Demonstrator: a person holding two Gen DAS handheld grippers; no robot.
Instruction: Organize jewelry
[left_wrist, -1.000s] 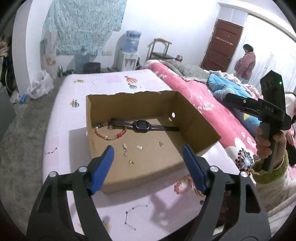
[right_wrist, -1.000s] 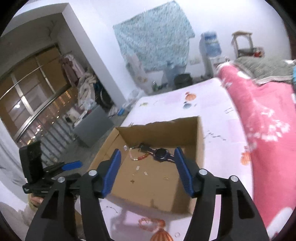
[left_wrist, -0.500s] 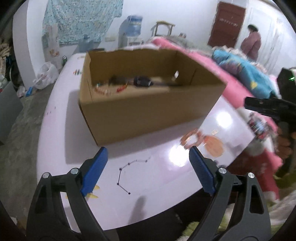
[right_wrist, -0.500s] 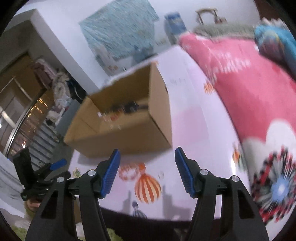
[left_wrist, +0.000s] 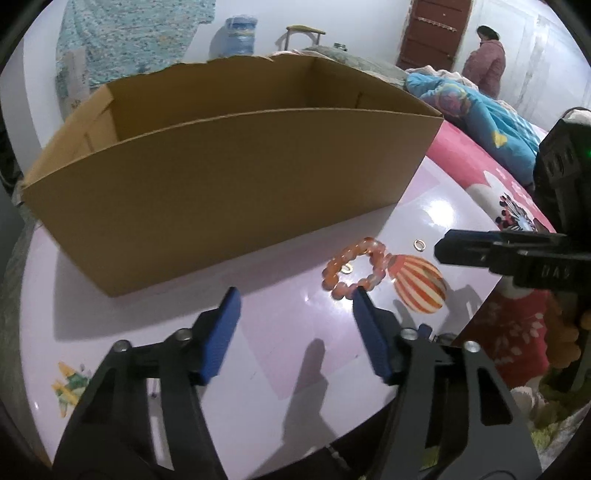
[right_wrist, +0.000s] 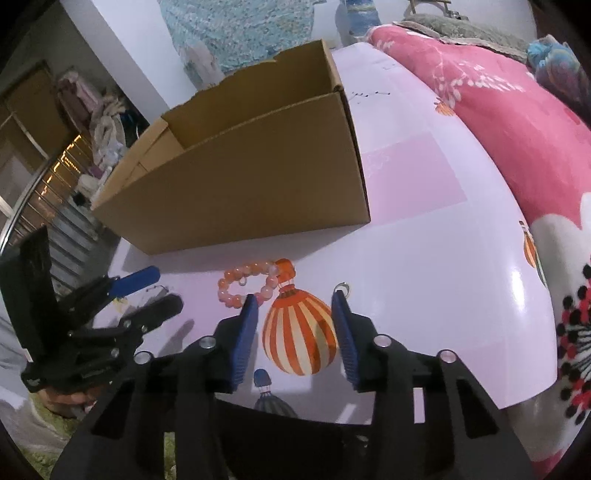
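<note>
Glossy pink table (left_wrist: 280, 332), cardboard box (left_wrist: 229, 192), bead bracelet (left_wrist: 354, 267), two rings (left_wrist: 419, 244)

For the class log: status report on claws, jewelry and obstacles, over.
Left claw and right claw closing, nothing between the jaws. Bracelet and two rings on table outside box. Nothing in the way.

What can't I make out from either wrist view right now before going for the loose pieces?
- Floor and contents of the cardboard box: hidden in both views by its near wall.
- Small ring inside the bead bracelet: too small to tell its type.
- Second ring: partly covered in the right view by the right gripper.
- Bracelet's near beads: covered by a pad in each view.
</note>
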